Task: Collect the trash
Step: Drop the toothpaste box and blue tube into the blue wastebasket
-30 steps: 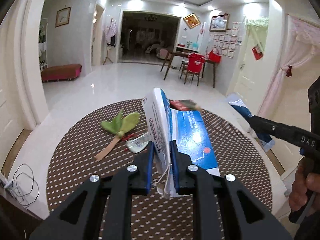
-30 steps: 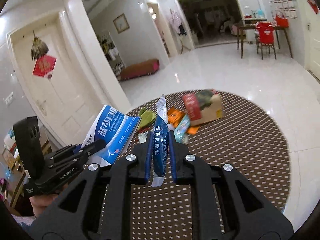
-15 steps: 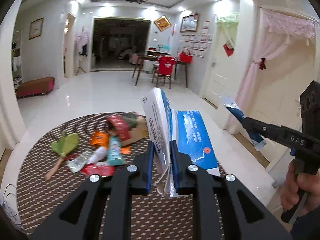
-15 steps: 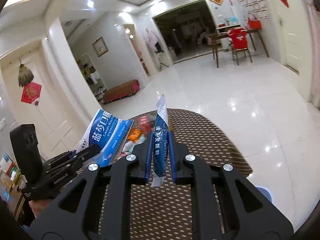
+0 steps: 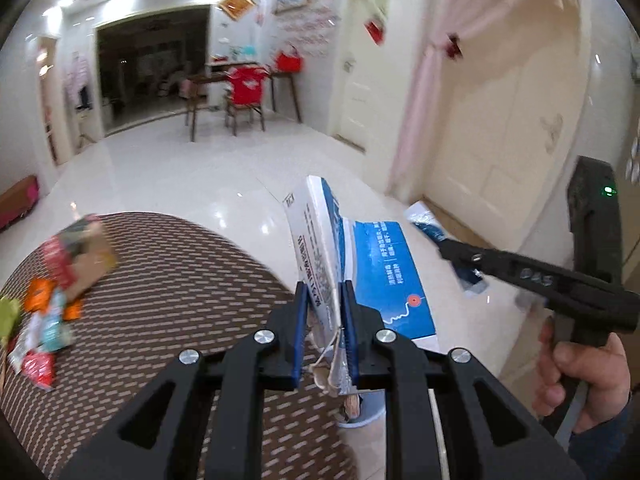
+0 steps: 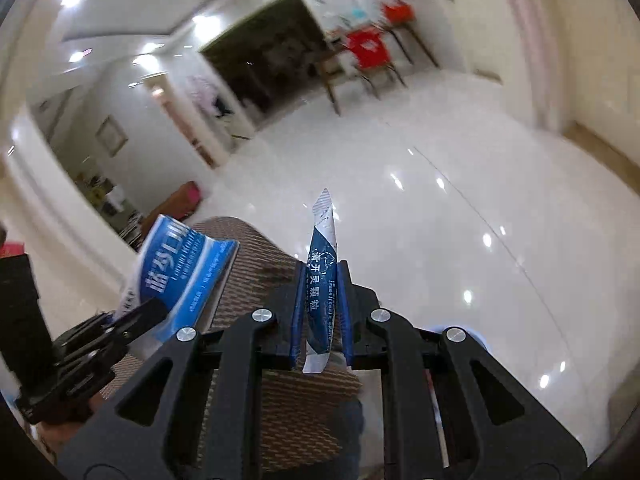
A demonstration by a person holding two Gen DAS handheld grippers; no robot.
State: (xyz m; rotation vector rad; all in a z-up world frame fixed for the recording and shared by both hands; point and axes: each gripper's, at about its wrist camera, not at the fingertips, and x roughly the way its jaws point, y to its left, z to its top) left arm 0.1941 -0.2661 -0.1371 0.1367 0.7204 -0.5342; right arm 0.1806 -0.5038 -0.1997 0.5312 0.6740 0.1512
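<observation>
My left gripper (image 5: 324, 308) is shut on a blue and white paper box (image 5: 376, 272), held past the right edge of the round table (image 5: 168, 300). The box also shows in the right wrist view (image 6: 184, 264). My right gripper (image 6: 322, 296) is shut on a blue and white sachet (image 6: 322, 280), held over the white floor beyond the table edge. The right gripper with its sachet (image 5: 428, 228) shows at the right of the left wrist view. Several wrappers (image 5: 44, 320) and a brown carton (image 5: 84, 260) lie at the table's left.
A pale round rim (image 5: 360, 420) shows on the floor under the left gripper, mostly hidden. A cream door (image 5: 500, 140) and pink curtain stand to the right. A wooden table with a red chair (image 5: 248, 92) stands far back.
Both grippers have swung right, away from the trash pile, with their loads still held. The table has slid to the left and the floor beyond its edge now fills both views.
</observation>
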